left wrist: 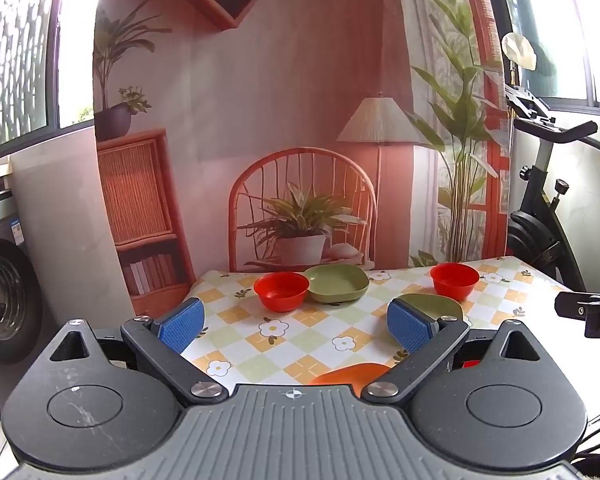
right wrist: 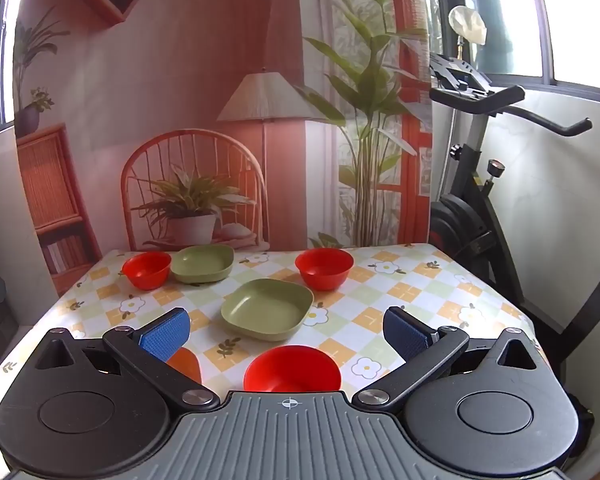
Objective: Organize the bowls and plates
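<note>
Both grippers empty, jaws wide – left gripper (left wrist: 296,326), right gripper (right wrist: 286,334) hover over table (right wrist: 420,280), nothing picked yet. 3 red bowls (right wrist: 292,368) (right wrist: 324,268) (right wrist: 146,269), 2 green plates (right wrist: 267,310) (right wrist: 202,263) scattered – near bowl sits between right jaws, prob. first grab.

Left tongs (left wrist: 296,326) wide open over desk (left wrist: 300,352); far red bowl (left wrist: 281,291) touches green plate (left wrist: 337,282).

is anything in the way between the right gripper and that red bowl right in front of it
Nothing visible. The right gripper is open, and the nearest red bowl sits just ahead between its fingers, with only bare tablecloth around it. The green plate lies beyond the bowl.
</note>
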Demonstrator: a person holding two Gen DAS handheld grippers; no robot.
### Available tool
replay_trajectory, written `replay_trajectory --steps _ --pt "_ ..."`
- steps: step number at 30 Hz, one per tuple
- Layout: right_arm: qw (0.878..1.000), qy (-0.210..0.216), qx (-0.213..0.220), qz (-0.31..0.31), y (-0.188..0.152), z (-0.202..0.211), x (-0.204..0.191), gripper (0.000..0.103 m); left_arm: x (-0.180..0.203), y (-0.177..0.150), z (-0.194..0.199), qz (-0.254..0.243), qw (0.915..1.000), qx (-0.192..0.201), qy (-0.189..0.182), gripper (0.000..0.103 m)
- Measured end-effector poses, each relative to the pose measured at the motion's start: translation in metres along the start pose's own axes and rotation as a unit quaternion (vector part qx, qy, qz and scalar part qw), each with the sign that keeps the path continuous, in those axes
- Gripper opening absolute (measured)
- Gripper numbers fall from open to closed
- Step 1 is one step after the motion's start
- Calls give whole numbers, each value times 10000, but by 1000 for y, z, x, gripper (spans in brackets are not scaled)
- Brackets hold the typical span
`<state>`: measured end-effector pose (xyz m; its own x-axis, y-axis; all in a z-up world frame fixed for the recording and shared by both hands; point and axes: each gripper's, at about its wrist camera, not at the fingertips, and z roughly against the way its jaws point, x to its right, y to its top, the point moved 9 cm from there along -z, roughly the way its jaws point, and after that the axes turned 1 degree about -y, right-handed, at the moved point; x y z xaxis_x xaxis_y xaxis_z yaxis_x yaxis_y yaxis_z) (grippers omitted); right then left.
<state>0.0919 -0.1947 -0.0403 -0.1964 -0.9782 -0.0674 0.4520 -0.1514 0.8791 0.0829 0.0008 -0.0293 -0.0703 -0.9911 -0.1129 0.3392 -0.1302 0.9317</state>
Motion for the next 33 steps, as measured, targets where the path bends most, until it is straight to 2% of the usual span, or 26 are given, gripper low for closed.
replay_trajectory --steps 33 --pt "10000 -1 -22 -6 -1 -1 0 103 -1 -2 -1 23 10000 -40 21 99"
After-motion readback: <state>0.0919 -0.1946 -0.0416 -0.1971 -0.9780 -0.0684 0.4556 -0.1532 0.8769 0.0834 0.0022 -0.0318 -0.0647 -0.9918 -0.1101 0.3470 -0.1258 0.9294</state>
